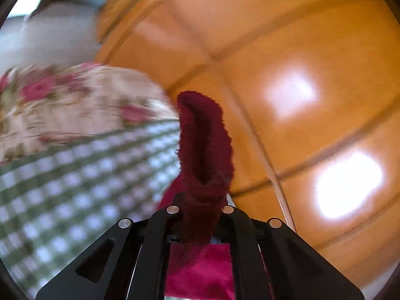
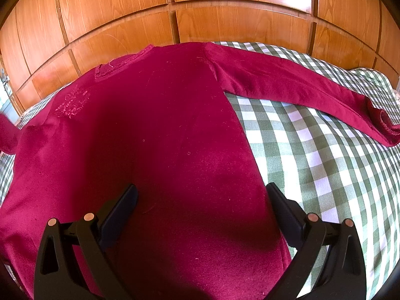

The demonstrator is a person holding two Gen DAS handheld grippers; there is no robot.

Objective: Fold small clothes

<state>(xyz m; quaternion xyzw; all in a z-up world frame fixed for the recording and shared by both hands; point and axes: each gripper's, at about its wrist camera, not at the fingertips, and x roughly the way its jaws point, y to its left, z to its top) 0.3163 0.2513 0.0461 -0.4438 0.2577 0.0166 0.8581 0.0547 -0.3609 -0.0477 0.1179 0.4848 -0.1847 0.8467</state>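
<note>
Sweater [image 2: 155, 150] flat, sleeve [image 2: 295, 87] stretched rightward | left gripper [image 1: 200, 215] clamps cuff (upright) | right gripper [image 2: 200, 200] agape

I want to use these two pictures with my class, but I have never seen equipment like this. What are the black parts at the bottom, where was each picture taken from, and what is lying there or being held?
The black parts are two-finger grippers, hand-held tools a person squeezes, one in each hand. A wide-angle camera sits on each tool and looks along its fingers, which bends the edges of the picture.

The left tool's view is blurred. The left gripper is shut on the cuffed end of a sleeve of dark red cloth, lifted in front of wooden panels.

In the right tool's view, the right gripper is open, holding nothing, over a red long-sleeved top. The top lies flat on a green-and-white checked cover, its other sleeve stretched out sideways.
</note>
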